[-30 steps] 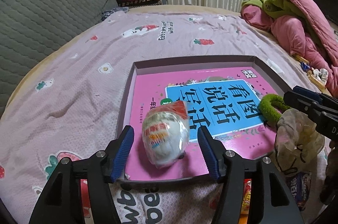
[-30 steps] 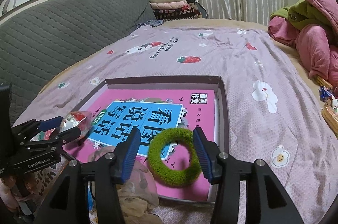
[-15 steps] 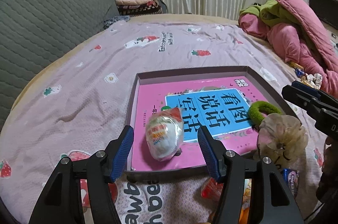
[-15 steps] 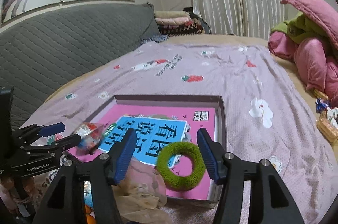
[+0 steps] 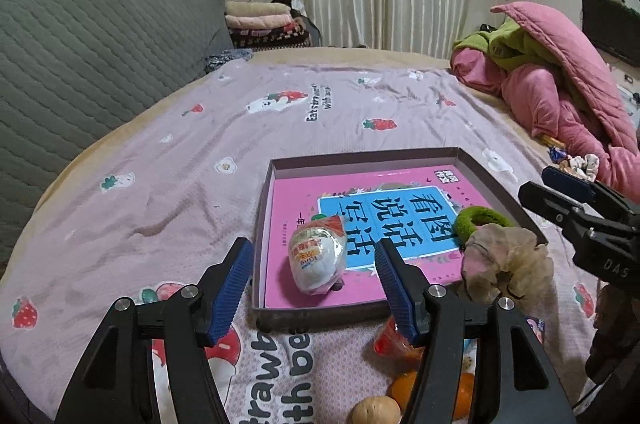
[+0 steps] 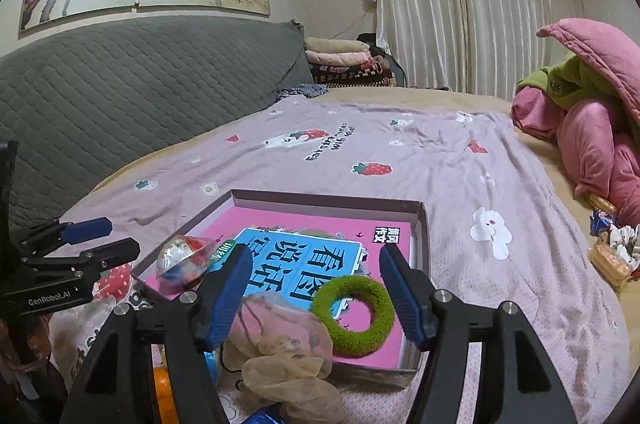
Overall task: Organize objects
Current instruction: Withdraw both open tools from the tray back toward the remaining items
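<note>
Step in hand: both drops look done, so I'd lift straight back, clear of the box (image 5: 400, 153) wall.
Left gripper (image 5: 314, 278): I see it wide open, empty; the wrapped snack (image 5: 318, 258) lies in the box just ahead, untouched.
Right gripper (image 6: 316, 294): jaws have just been opening, gripping nothing; the green ring (image 6: 354, 316) rests on the book (image 6: 296, 264) between them, beige scrunchie (image 6: 280, 336) below-left.

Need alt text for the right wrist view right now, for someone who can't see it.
The open right gripper hovers over a fuzzy green ring lying on a pink book with a blue title panel inside a shallow grey box on a lilac strawberry-print bedspread. A beige gauzy scrunchie lies on the box's near edge.
</note>
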The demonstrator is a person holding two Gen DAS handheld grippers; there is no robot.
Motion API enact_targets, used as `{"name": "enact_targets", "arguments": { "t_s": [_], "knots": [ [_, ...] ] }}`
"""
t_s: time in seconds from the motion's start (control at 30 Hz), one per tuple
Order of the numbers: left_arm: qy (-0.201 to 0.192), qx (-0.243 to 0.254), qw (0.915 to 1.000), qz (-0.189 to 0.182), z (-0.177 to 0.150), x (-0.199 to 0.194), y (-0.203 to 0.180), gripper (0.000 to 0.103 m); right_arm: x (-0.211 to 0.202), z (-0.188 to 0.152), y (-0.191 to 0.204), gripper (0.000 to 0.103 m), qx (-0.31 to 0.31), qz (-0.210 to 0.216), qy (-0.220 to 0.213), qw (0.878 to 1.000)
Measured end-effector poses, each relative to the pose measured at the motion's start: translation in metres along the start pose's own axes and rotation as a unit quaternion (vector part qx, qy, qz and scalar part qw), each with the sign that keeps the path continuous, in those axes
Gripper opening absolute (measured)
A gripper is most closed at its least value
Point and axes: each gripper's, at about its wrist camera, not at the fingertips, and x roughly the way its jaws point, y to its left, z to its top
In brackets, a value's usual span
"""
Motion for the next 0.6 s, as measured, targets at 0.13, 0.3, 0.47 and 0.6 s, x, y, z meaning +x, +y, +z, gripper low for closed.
{"name": "enact_targets", "arguments": {
  "t_s": [0.13, 0.3, 0.47, 0.6],
  "knots": [
    [-0.007, 0.002, 1.0000, -0.001, -0.002, -0.010, -0.001, 0.066, -0.006, -0.002, 0.006, 0.068, -0.016, -0.002, -0.005, 1.000],
    [-0.012, 0.004, 0.9999, 0.002, -0.003, -0.019, -0.002, 0.066, -0.013, -0.006, 0.016, 0.071, -0.044, -0.015, -0.012, 0.999],
    [-0.020, 0.007, 0.9998, 0.004, -0.006, -0.029, -0.002, 0.066, -0.022, -0.009, 0.027, 0.073, -0.065, -0.013, -0.021, 0.998],
    [-0.023, 0.005, 0.9997, 0.006, -0.008, -0.036, -0.002, 0.067, -0.028, -0.010, 0.032, 0.076, -0.077, -0.014, -0.029, 0.997]
  ]
}}
